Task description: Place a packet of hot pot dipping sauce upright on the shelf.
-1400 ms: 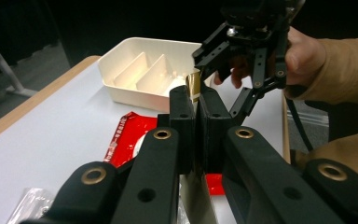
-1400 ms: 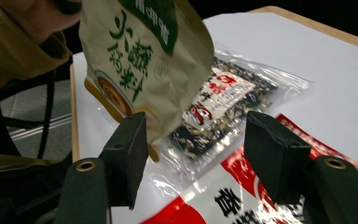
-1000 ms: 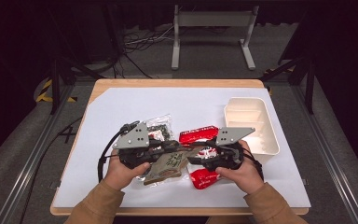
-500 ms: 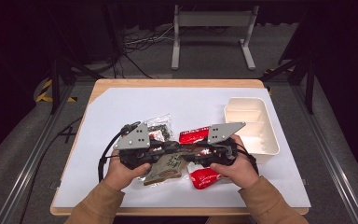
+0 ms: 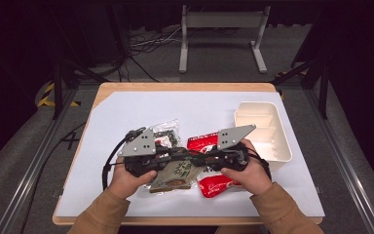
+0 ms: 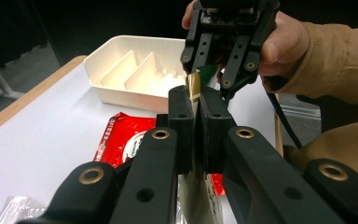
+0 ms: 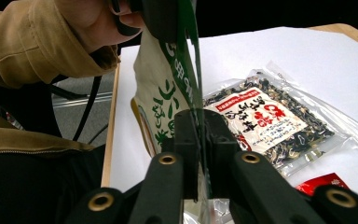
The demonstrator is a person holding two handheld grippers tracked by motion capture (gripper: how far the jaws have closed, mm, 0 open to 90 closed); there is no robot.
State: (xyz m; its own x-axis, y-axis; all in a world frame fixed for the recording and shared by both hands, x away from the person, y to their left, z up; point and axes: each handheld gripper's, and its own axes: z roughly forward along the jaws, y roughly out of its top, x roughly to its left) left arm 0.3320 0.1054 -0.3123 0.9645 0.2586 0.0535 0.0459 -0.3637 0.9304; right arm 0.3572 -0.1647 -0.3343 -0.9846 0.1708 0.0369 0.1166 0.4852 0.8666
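The table (image 5: 126, 105), covered by a white sheet, carries all items. A white divided tray (image 5: 265, 127) stands at the right edge of the surface, its compartments visible in the left gripper view (image 6: 135, 70). A clear packet of dark dried food (image 7: 265, 122) lies flat near the centre of the surface, just behind the grippers (image 5: 168, 134). Two red packets lie between it and the tray: one toward the centre (image 5: 202, 144), one nearer the front edge (image 5: 216, 185). The beige and green pouch (image 5: 175, 173) is held off the surface near the front edge, between both grippers. The left gripper (image 6: 196, 116) has its jaws narrowed onto one edge of the pouch. The right gripper (image 7: 200, 140) has just been closing its jaws, and they now clamp the opposite edge of the pouch (image 7: 168, 93)
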